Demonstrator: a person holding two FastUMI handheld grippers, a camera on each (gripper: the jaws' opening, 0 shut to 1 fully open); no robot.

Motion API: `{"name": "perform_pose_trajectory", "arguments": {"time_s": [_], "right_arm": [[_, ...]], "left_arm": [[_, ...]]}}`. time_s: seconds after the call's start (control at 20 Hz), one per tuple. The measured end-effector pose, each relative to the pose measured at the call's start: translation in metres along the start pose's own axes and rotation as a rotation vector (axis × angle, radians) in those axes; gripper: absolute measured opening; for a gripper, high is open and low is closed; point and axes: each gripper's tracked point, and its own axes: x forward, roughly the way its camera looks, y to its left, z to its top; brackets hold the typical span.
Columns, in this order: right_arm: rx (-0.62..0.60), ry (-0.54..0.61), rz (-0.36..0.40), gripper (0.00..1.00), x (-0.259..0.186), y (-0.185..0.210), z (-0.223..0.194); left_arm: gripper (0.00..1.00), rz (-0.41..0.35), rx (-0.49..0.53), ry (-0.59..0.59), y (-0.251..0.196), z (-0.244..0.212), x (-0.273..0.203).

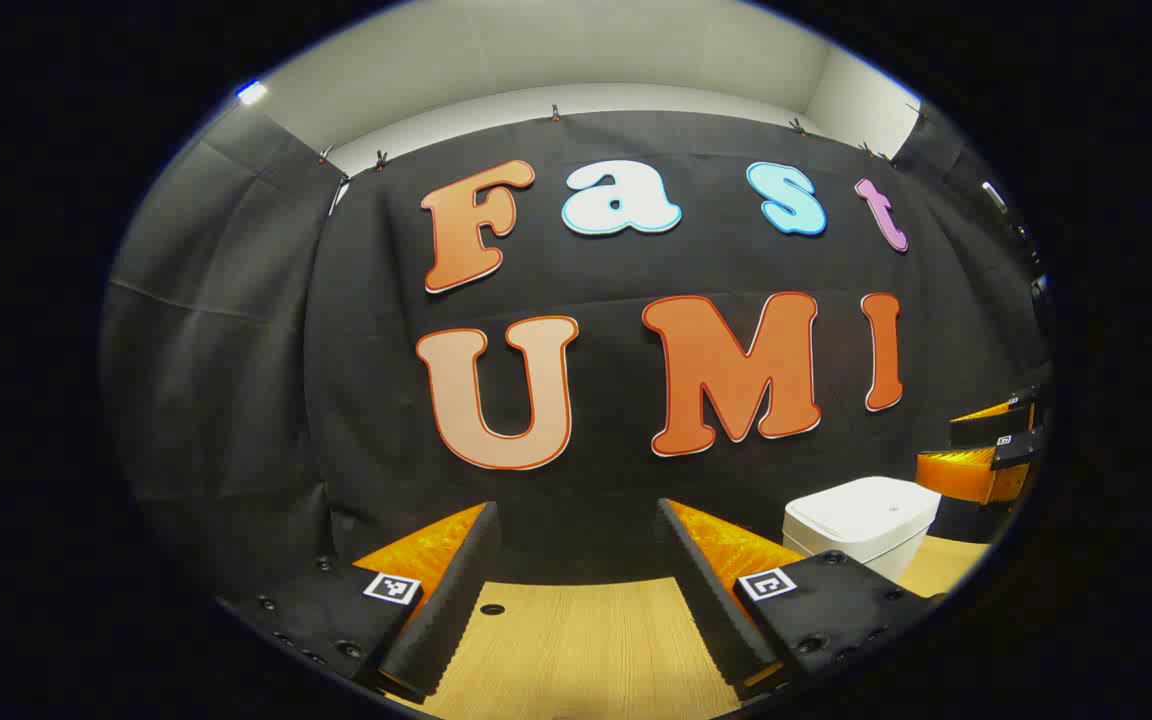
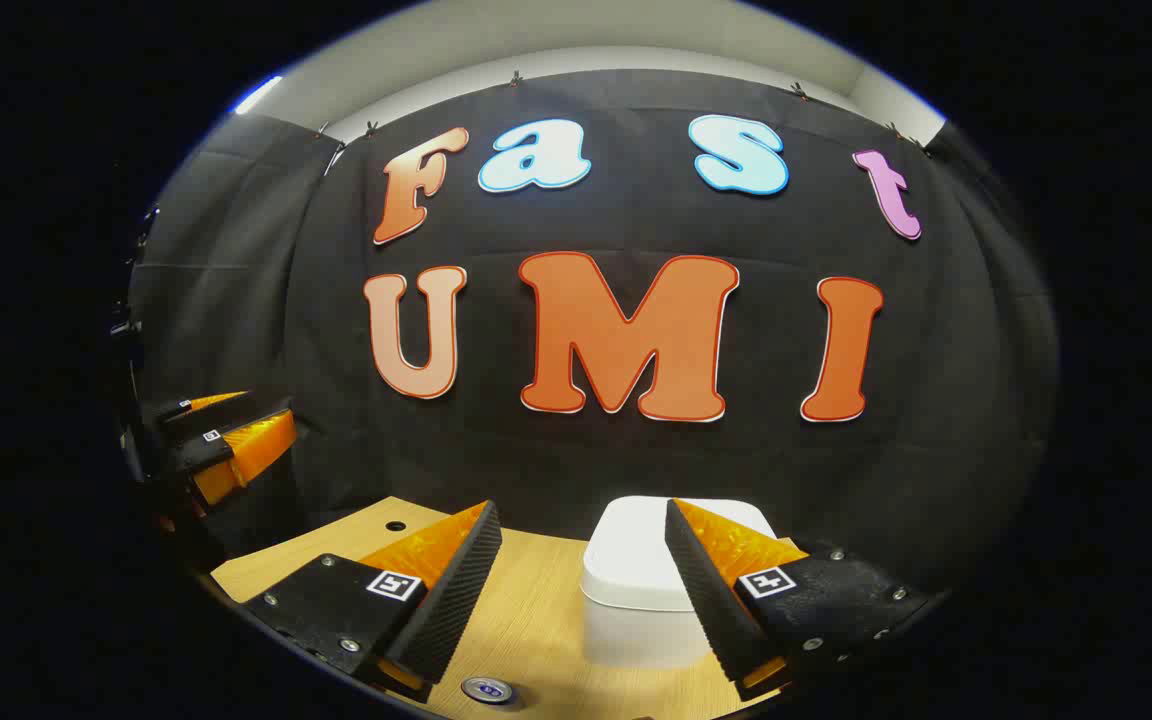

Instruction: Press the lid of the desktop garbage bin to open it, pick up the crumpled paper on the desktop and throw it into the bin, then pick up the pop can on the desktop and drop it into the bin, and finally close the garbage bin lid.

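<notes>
White bin [image 2: 656,585], lid shut, just ahead btwn right tool [image 2: 581,570] fingers.

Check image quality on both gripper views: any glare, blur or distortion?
Left gripper view: sharp, strong fisheye bending, a bright light flaring at upper left, bin evenly lit. Right gripper view: same curvature, bin lid slightly washed out, no motion blur, soft shadow under the right hand-held gripper.

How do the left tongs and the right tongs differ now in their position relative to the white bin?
The right tongs point straight at the white bin, which shows between their fingers; the left tongs point at bare table, with the bin off to their right. Both are open and hold nothing, and the bin lid is shut.
</notes>
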Motion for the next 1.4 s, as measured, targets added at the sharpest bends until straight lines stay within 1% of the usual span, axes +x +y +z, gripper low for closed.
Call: {"name": "perform_pose_trajectory", "arguments": {"time_s": [0.1,0.3,0.35,0.95,1.15,1.25,1.3,1.4], "right_arm": [[-0.005,0.006,-0.001,1.0,0.001,0.002,-0.001],[-0.007,0.02,-0.001,0.99,-0.001,0.004,-0.007],[-0.005,0.024,-0.004,1.0,-0.001,0.003,-0.008],[0.013,0.052,-0.023,0.99,0.0,-0.008,-0.015],[0.016,0.057,-0.024,0.93,0.004,-0.014,-0.013],[0.011,0.064,-0.032,0.87,0.007,-0.021,-0.014],[0.009,0.064,-0.041,0.8,0.009,-0.025,-0.013],[0.009,0.07,-0.054,0.71,0.015,-0.031,-0.013]], "left_arm": [[1.0,0.005,-0.005,0.008,0.003,-0.004,0.0],[1.0,0.004,-0.015,0.017,0.006,-0.008,-0.004],[1.0,0.005,-0.015,0.018,0.007,-0.008,-0.005],[1.0,0.002,-0.017,0.031,0.003,-0.012,-0.008],[1.0,-0.004,-0.008,0.031,0.0,-0.012,-0.008],[1.0,-0.004,-0.004,0.03,-0.001,-0.013,-0.009],[1.0,-0.003,-0.001,0.029,-0.001,-0.012,-0.009],[1.0,0.005,0.006,0.028,0.001,-0.012,-0.01]]}}
